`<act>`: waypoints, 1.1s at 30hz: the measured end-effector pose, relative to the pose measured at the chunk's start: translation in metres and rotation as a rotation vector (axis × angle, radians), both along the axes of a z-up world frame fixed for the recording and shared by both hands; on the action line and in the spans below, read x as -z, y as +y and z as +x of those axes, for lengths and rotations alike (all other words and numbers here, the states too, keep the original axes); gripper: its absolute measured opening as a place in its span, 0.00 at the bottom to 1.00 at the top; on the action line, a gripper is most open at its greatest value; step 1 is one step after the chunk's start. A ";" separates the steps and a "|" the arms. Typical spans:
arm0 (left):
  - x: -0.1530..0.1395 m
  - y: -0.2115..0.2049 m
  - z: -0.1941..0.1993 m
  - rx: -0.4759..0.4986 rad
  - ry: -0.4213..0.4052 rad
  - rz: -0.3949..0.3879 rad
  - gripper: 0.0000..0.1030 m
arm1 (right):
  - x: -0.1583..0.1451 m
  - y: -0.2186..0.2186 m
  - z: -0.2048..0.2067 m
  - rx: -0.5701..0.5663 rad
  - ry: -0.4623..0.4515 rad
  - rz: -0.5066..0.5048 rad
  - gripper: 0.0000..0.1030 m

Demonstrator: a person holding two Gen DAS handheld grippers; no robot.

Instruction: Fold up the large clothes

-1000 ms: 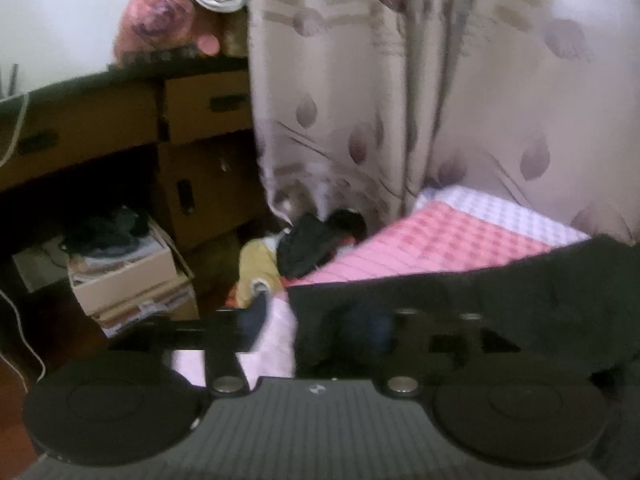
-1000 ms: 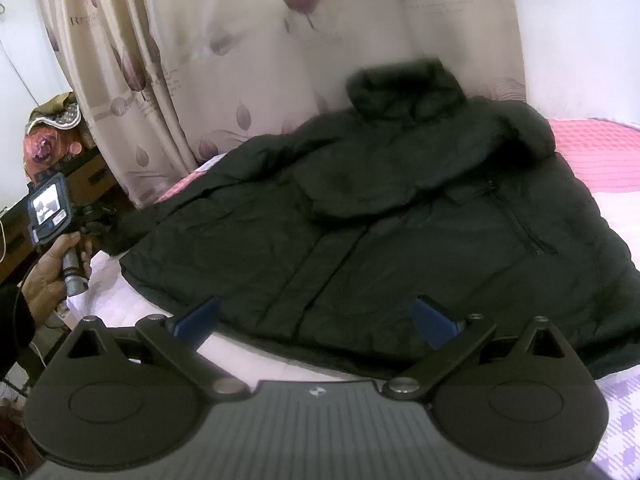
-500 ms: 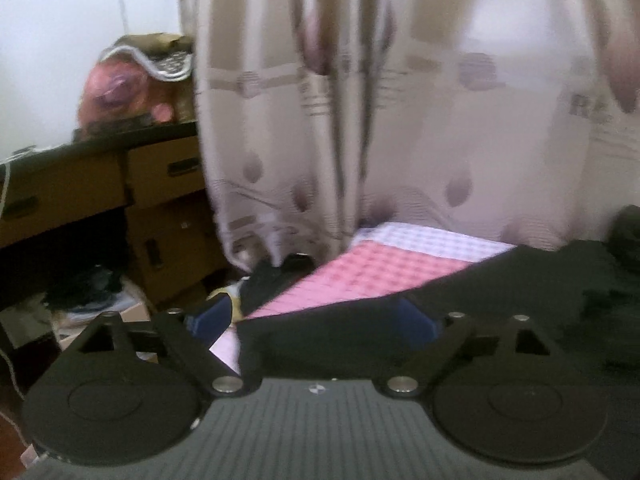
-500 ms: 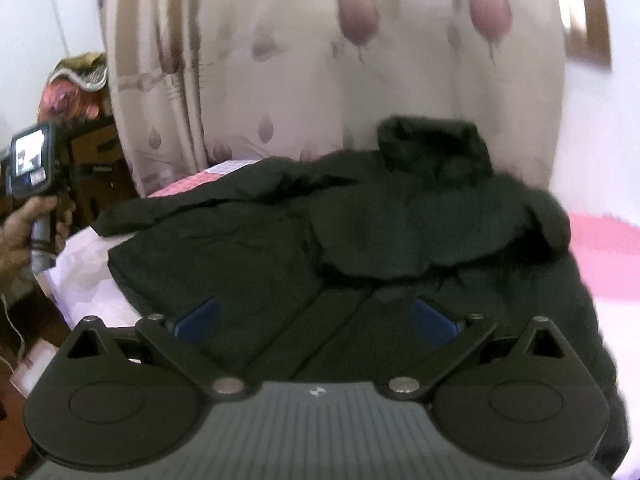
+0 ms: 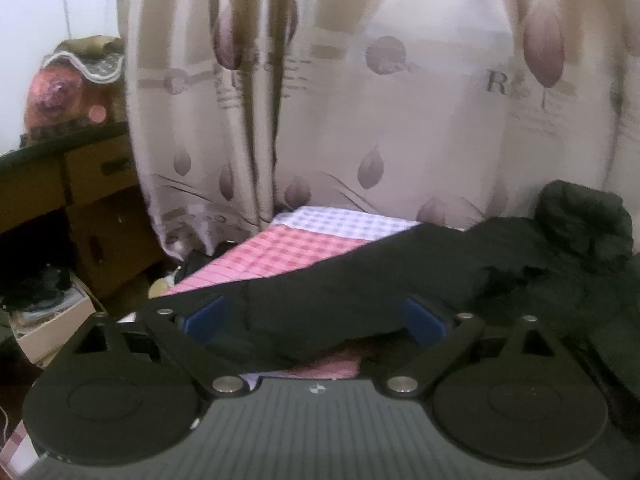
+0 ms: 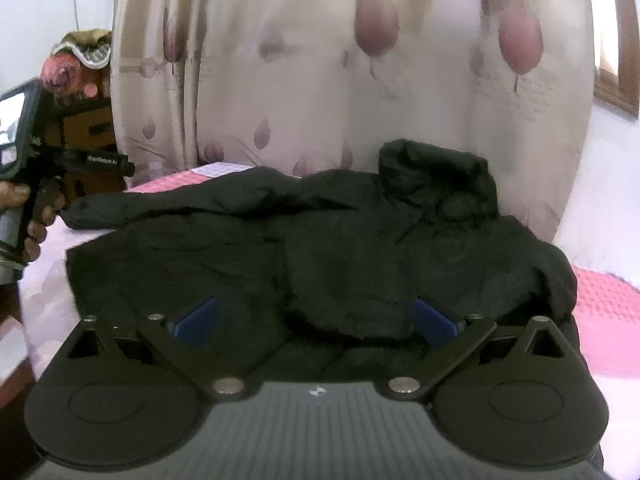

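Observation:
A large black padded jacket (image 6: 320, 248) lies spread on the bed, its collar (image 6: 436, 184) toward the curtain. In the left wrist view its left sleeve (image 5: 360, 280) stretches across the pink checked bedsheet (image 5: 288, 248). My left gripper (image 5: 316, 316) is open, its blue pads either side of the sleeve end, not closed on it. My right gripper (image 6: 316, 320) is open over the jacket's lower front, empty. The left gripper also shows in the right wrist view (image 6: 24, 168), held in a hand at the far left.
A patterned curtain (image 5: 360, 120) hangs right behind the bed. A wooden desk with drawers (image 5: 80, 184) stands to the left, with boxes (image 5: 52, 320) and loose clothes on the floor beside the bed. A window frame (image 6: 616, 80) is at the right.
Both grippers have swung and moved closer to the jacket. The left one now has the sleeve end between its open pads; the right one sits lower over the jacket front.

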State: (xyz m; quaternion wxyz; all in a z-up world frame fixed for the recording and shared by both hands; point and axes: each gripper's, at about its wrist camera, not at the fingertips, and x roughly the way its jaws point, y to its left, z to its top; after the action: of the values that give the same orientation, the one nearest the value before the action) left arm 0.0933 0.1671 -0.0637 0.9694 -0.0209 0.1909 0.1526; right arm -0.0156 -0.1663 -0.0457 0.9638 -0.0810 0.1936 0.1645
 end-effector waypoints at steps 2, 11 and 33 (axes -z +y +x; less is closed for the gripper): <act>0.005 -0.007 0.004 0.006 0.009 0.002 0.93 | 0.004 0.004 0.009 -0.005 -0.003 -0.018 1.00; 0.036 -0.014 0.022 -0.009 0.063 -0.028 0.94 | 0.026 0.027 0.032 0.004 -0.091 -0.164 1.00; 0.084 0.016 0.022 -0.093 0.021 -0.308 0.98 | 0.061 0.053 0.093 -0.001 0.033 -0.327 0.56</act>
State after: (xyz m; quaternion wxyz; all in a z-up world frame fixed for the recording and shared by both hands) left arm 0.1154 0.1831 -0.1481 0.9446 -0.1766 0.2209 0.1664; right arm 0.0777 -0.1135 -0.1072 0.9343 -0.2344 0.2335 0.1325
